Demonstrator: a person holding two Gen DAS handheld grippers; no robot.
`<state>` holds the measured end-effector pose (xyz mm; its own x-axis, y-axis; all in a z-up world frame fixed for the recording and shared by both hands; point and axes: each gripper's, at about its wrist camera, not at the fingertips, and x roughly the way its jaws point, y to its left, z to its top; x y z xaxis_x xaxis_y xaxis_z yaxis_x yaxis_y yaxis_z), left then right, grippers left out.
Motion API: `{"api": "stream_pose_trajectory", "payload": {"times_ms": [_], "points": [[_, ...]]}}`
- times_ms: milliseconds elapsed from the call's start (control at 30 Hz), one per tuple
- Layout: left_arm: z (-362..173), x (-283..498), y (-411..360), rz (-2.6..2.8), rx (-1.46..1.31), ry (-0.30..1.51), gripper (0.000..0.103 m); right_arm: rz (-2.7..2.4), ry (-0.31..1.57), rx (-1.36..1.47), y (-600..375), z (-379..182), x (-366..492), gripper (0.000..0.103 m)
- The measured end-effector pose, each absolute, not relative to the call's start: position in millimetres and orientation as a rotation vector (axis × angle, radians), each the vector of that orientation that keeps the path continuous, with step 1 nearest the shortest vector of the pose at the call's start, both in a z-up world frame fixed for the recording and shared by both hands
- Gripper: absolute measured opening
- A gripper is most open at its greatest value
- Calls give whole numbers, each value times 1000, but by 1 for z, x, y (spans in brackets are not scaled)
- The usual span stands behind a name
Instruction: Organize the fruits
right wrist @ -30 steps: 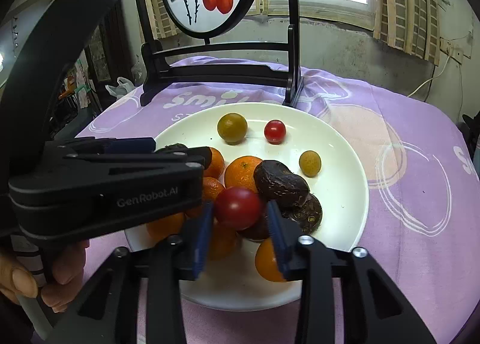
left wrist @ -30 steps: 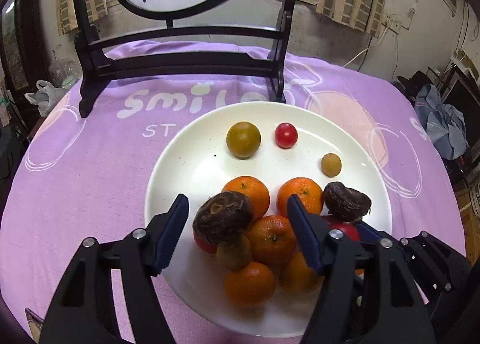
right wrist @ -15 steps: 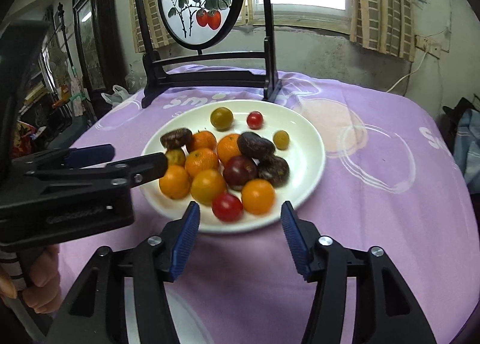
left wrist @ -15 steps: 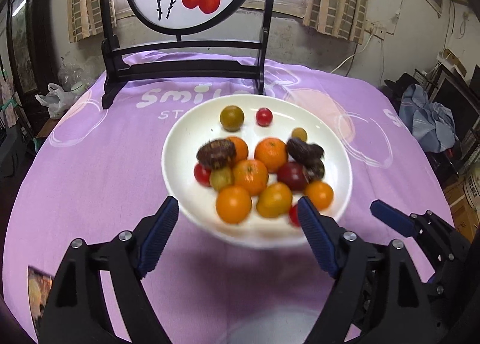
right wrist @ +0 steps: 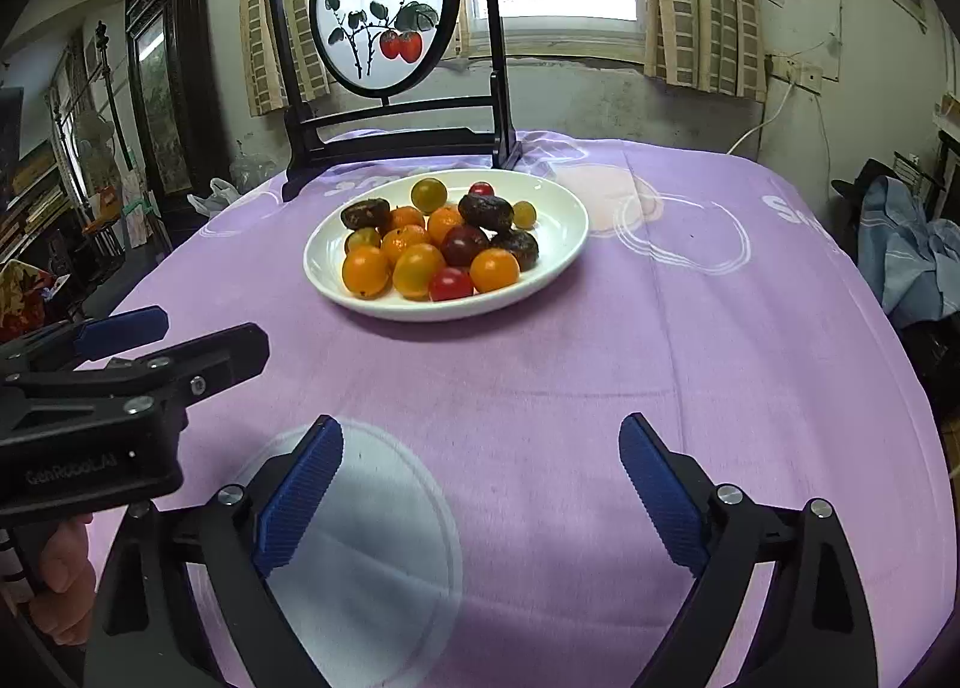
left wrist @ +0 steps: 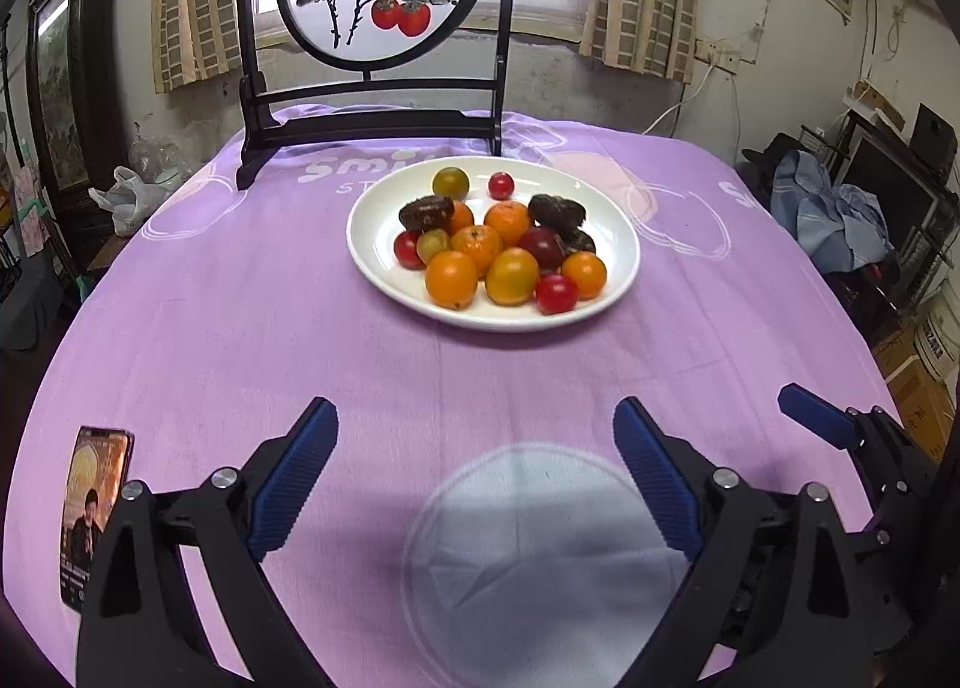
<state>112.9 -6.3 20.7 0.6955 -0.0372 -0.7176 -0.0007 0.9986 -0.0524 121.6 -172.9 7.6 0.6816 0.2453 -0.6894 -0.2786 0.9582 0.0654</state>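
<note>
Purple-clothed bench (left wrist: 240, 328) now separates my emptied, just-opened left tongs (left wrist: 474, 472) and right tongs (right wrist: 480, 478) from the round white plate (left wrist: 372, 214); fruits look gathered.

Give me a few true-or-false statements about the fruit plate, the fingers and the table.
1. The fruit sits on a white plate. True.
2. The left gripper is holding an orange. False: its fingers have just been opening and nothing is between them.
3. A phone lies on the purple cloth. True.
4. The right gripper is clamped on a red tomato. False: its fingers stand apart and empty, short of the plate.
</note>
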Motion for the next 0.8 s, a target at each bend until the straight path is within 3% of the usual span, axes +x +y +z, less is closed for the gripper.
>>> {"api": "stream_pose_trajectory", "payload": {"times_ms": [800], "points": [[-36, 103, 3, 30, -28, 876, 95, 298, 851, -25, -183, -29, 98, 96]]}}
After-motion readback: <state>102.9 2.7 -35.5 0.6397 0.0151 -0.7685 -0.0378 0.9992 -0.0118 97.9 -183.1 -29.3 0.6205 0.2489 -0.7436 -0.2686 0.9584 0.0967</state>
